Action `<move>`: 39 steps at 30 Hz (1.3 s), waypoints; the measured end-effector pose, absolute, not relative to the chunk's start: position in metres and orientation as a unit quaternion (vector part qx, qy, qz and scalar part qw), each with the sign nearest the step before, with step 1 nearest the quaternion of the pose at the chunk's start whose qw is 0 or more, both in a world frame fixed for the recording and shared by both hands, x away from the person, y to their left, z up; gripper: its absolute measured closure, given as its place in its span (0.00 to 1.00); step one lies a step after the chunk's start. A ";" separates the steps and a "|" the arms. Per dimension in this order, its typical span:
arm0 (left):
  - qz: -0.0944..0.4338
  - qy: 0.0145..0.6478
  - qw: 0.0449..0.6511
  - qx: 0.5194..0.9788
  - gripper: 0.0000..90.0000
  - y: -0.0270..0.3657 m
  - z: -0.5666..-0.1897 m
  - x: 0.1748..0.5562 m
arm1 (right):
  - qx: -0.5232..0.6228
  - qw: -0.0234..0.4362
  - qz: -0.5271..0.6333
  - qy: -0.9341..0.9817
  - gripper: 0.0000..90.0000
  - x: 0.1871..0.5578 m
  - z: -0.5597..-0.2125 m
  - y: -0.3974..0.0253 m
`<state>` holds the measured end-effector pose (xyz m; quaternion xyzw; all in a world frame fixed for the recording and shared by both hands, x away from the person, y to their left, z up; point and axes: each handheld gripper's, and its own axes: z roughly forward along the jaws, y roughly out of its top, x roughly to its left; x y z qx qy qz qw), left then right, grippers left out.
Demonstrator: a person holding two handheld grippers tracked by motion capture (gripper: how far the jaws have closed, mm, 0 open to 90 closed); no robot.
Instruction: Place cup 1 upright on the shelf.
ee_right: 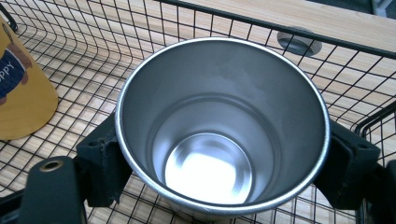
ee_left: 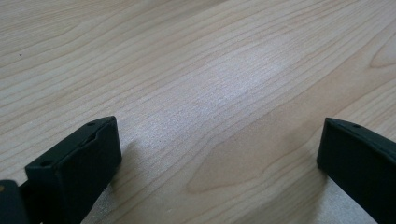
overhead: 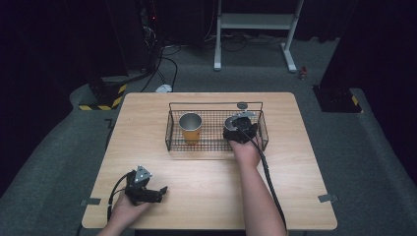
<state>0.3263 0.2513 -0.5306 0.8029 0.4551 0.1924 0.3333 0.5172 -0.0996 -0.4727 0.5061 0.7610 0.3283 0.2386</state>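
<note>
A black wire basket [overhead: 216, 105] stands at the back middle of the wooden table [overhead: 206, 172]. Inside it, on the left, a yellow cup [overhead: 190, 127] stands upright, its side seen in the right gripper view as yellow cup [ee_right: 23, 102]. My right gripper [overhead: 239, 129] is in the basket's right half, shut on a steel cup [overhead: 231, 121]. The right gripper view looks down into the empty steel cup [ee_right: 219, 126], with a jaw pressed on each side. My left gripper [overhead: 158, 191] rests open on the table's front left, and the left gripper [ee_left: 219, 154] holds nothing.
A grey round cap [overhead: 242, 104] lies in the tabletop just behind the basket. Grey tape tabs [overhead: 327, 198] mark the table's front corners. A white frame [overhead: 255, 22] and cables lie on the floor beyond the table.
</note>
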 end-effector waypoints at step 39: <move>0.195 0.455 0.332 0.803 0.00 0.251 -0.531 0.327 | 0.477 0.269 0.407 0.731 0.13 0.470 -0.426 -0.109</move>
